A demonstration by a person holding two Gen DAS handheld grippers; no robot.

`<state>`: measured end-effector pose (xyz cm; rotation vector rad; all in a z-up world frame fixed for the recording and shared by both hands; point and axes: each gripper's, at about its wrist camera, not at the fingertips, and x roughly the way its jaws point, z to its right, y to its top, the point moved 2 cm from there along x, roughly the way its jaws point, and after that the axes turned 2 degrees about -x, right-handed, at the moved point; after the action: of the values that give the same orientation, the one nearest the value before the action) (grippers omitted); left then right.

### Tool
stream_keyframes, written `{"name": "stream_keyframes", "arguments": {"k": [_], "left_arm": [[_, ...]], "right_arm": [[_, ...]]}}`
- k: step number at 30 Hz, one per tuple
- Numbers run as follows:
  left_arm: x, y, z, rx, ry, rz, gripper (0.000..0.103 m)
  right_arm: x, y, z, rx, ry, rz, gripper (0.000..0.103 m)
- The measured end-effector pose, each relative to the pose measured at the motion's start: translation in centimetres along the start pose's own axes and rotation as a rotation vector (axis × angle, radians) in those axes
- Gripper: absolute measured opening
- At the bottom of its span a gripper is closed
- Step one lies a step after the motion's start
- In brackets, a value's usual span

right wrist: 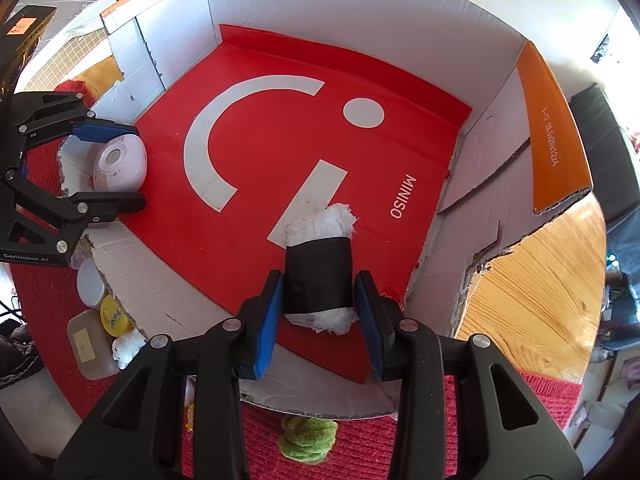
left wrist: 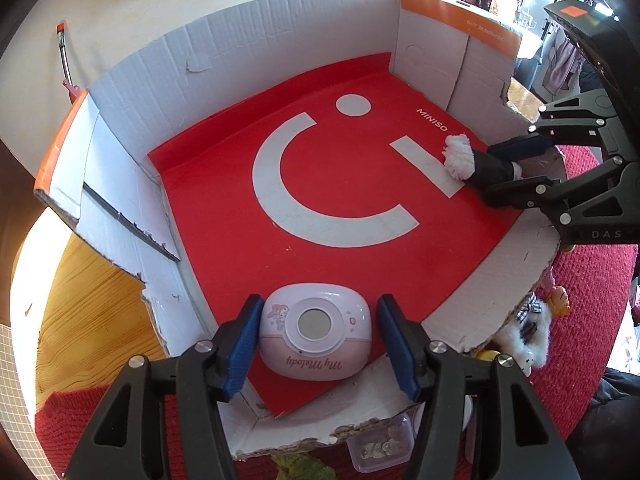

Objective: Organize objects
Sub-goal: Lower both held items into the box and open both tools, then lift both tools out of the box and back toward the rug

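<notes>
Red liner [left wrist: 240,216] covers floor of cardboard box [left wrist: 248,36] on wooden tabletop [left wrist: 92,300]. Pink camera toy [left wrist: 316,336] lies at one near corner of box, between left gripper [left wrist: 320,344] pads, gaps both sides, not clamped. Black-banded white roll [right wrist: 320,272] lies near opposite near corner, between right gripper [right wrist: 320,320] pads, slightly apart, unclamped.

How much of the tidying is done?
Done: the pink My Melody gadget and the black-wrapped white bundle lie in the cardboard box. Both grippers are open around them. Left: the green fluffy thing and small containers outside.
</notes>
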<state>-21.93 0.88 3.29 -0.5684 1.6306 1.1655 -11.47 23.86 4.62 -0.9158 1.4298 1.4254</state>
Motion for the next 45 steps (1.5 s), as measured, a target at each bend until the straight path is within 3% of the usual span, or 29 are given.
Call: {"name": "stream_keyframes", "arguments": {"k": [11,18,25,33,36,45], "left_arm": [[-0.1,0.0,0.0,-0.005,-0.005,0.004,0.064],[-0.3,-0.1,0.0,-0.017,-0.01,0.005,0.064],[-1.3,-0.5,-0.3,-0.049,-0.034,0.015,0.065],[-0.8,-0.2,-1.1,-0.123,-0.07,0.033,0.069],[-1.4,-0.4,-1.4,-0.144,-0.07,0.05,0.069],[-4.4,-1.2,-2.1,-0.21,-0.075,0.145,0.072]], "right_arm": [[-1.1,-0.3,0.7,0.002,-0.006,0.002,0.04],[-2.8,-0.9,1.4,0.004,-0.01,0.018,0.051],[-5.0,-1.8,2.5,0.03,-0.018,0.043,0.053],[-5.5,-0.9,2.0,0.068,-0.015,0.103,0.058],[-2.3,1.5,-0.4,0.079,-0.012,0.128,0.061],[-5.6,0.5,-1.4,0.126,-0.01,0.246,0.069]]}}
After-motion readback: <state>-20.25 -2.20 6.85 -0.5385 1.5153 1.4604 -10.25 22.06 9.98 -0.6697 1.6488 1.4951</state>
